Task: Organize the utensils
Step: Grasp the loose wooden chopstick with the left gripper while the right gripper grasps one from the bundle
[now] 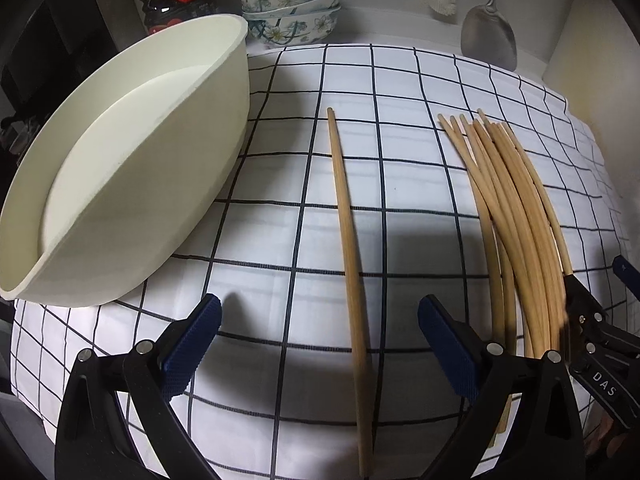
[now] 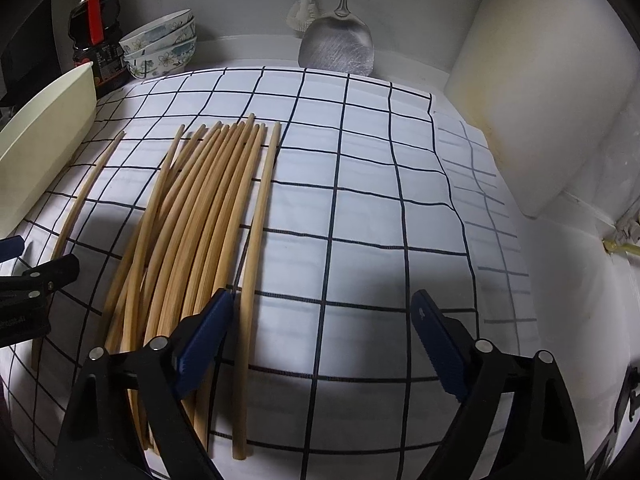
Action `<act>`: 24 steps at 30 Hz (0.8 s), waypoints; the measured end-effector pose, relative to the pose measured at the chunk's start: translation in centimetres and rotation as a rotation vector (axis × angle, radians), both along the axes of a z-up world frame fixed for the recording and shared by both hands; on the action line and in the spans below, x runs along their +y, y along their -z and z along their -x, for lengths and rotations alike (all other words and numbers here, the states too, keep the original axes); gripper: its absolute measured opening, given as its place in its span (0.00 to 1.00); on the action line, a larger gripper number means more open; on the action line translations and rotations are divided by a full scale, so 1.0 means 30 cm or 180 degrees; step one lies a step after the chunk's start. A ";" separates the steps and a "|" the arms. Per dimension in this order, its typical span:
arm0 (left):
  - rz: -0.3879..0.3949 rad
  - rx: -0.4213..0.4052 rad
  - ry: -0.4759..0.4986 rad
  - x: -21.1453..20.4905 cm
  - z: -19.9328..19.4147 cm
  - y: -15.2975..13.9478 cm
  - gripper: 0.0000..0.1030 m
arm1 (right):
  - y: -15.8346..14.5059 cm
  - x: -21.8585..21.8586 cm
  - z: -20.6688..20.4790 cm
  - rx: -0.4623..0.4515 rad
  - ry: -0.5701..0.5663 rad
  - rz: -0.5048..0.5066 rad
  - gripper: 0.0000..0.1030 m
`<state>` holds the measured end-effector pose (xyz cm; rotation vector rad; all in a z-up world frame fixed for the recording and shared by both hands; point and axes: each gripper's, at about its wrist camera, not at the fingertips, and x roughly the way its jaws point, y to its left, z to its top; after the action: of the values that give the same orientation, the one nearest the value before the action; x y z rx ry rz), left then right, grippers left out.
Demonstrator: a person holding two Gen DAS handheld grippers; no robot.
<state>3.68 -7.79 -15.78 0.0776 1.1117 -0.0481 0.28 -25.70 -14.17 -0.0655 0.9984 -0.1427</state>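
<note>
While the cream tray [image 1: 132, 184] at far left holds nothing, the sorting looks barely begun: chopstick bundle [image 2: 192, 240] and lone chopstick [image 1: 347, 240] lie on the checked cloth [image 2: 360, 200], left gripper [image 1: 320, 344] and right gripper [image 2: 324, 340] gaping, empty.

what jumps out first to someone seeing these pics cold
A bundle of chopsticks fanned on the checked cloth, with one stray chopstick lying apart between the bundle and a cream tub at the cloth's left edge. Both grippers, left and right, hang open over the cloth, holding nothing.
</note>
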 end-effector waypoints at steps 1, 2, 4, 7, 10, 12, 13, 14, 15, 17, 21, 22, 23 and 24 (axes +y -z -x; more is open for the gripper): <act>0.0005 0.0002 -0.0015 0.000 -0.008 0.000 0.94 | 0.000 0.000 -0.006 -0.0010 -0.0014 -0.0014 0.78; 0.0008 0.0004 -0.0019 -0.003 -0.013 0.000 0.94 | 0.000 0.000 -0.013 -0.0018 -0.0032 -0.0031 0.77; 0.0027 -0.0001 -0.0019 -0.010 -0.030 0.001 0.94 | 0.001 -0.001 -0.027 -0.0030 -0.0065 -0.0060 0.74; 0.0065 0.0016 -0.0009 -0.018 -0.044 0.001 0.94 | 0.002 -0.005 -0.044 -0.0041 -0.0095 -0.0142 0.68; 0.0074 0.0036 0.0015 -0.029 -0.057 0.001 0.94 | 0.004 -0.004 -0.057 -0.0056 -0.0133 -0.0236 0.59; 0.0090 0.0026 0.0035 -0.035 -0.060 0.001 0.92 | 0.004 0.004 -0.060 -0.0063 -0.0188 -0.0277 0.50; 0.0110 0.0017 0.0048 -0.037 -0.061 0.000 0.90 | 0.003 0.009 -0.062 -0.0062 -0.0232 -0.0310 0.42; 0.0105 0.0003 0.0058 -0.041 -0.055 -0.002 0.87 | 0.003 0.017 -0.062 -0.0065 -0.0266 -0.0311 0.39; 0.0106 -0.0016 0.0075 -0.047 -0.052 -0.005 0.81 | 0.003 0.025 -0.059 -0.0071 -0.0310 -0.0299 0.32; 0.0108 -0.0053 0.0067 -0.057 -0.045 -0.015 0.70 | 0.002 0.044 -0.057 -0.0077 -0.0406 -0.0285 0.22; 0.0115 -0.0069 0.0177 -0.084 -0.034 -0.034 0.39 | 0.002 0.067 -0.058 -0.0073 -0.0465 -0.0259 0.06; 0.0112 -0.0059 0.0214 -0.096 -0.034 -0.038 0.34 | 0.001 0.067 -0.060 -0.0073 -0.0461 -0.0269 0.06; 0.0121 -0.0047 0.0243 -0.104 -0.033 -0.040 0.24 | 0.002 0.064 -0.061 -0.0070 -0.0459 -0.0281 0.06; 0.0118 -0.0033 0.0271 -0.113 -0.035 -0.042 0.15 | 0.002 0.062 -0.060 -0.0066 -0.0458 -0.0297 0.06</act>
<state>4.72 -11.17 -14.52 0.0918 1.0964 -0.1443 2.09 -23.85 -14.24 -0.0503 0.9749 0.0350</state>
